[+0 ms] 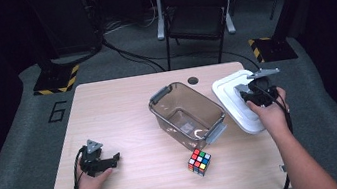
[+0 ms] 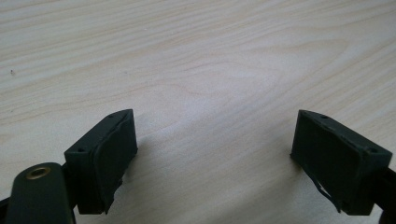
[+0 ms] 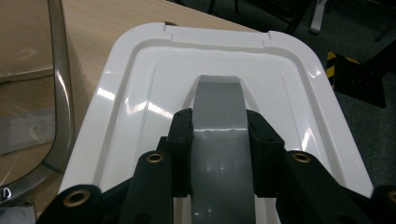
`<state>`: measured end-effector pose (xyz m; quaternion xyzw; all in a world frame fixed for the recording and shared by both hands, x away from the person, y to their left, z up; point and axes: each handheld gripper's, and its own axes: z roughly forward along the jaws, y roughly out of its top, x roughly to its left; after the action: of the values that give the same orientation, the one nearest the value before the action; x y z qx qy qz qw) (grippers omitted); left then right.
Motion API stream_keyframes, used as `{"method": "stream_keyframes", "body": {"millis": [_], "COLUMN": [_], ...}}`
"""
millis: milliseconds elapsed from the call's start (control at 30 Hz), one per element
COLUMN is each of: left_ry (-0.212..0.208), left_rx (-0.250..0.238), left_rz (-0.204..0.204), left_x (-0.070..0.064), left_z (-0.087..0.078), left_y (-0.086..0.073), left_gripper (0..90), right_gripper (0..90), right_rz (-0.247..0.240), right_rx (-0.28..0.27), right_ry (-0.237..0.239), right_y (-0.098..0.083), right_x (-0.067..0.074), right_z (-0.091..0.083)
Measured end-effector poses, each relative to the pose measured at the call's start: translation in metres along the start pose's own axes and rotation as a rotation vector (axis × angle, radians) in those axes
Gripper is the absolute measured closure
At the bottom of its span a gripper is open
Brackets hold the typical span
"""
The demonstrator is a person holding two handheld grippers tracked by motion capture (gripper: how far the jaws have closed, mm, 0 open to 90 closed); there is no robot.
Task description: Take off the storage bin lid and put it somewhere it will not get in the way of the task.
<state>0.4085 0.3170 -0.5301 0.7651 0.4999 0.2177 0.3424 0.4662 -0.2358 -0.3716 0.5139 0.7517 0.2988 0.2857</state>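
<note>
Right gripper (image 3: 219,140) jaws clenched on lid's (image 3: 140,93) grey handle (image 3: 218,107); left gripper (image 2: 215,154) jaws released; "6" (image 1: 58,111) on floor.

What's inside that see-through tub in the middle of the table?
The clear tub holds no objects; through its floor a pale label or tape patch shows. Its white lid lies beside it, gripped by the grey handle in the right gripper. What's under the lid is hidden.
</note>
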Motion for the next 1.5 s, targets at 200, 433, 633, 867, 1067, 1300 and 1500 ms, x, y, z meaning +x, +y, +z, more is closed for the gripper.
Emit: {"method": "stream_keyframes", "body": {"millis": [200,433,633,867,1067,1300,1500], "left_ry": [-0.001,0.001,0.001,0.0,-0.001,-0.001,0.0], "left_rx": [0.0,0.0,0.0,-0.001,0.0,0.0,0.001], "left_rz": [0.0,0.0,0.001,0.0,0.0,0.001,0.0], "left_x": [0.0,0.0,0.0,0.0,0.0,0.0,0.0], "left_z": [0.0,0.0,0.0,0.0,0.0,0.0,0.0], "left_y": [0.0,0.0,0.0,0.0,0.0,0.0,0.0], "left_gripper": [13.7,13.7,13.7,13.7,13.7,13.7,13.7], "right_gripper": [66.8,66.8,66.8,66.8,66.8,66.8,66.7], "right_rz": [0.002,0.017,0.019,0.033,0.034,0.037,0.047], "right_rx": [0.01,0.02,0.031,0.045,0.05,0.075,0.089], "right_ry": [-0.001,0.004,0.008,0.014,0.009,0.012,0.018], "right_y": [-0.007,-0.019,-0.032,-0.045,-0.056,-0.069,-0.077], "right_x": [0.0,0.0,0.003,0.007,0.013,0.018,0.02], "right_z": [0.004,0.01,0.017,0.027,0.035,0.044,0.049]}}
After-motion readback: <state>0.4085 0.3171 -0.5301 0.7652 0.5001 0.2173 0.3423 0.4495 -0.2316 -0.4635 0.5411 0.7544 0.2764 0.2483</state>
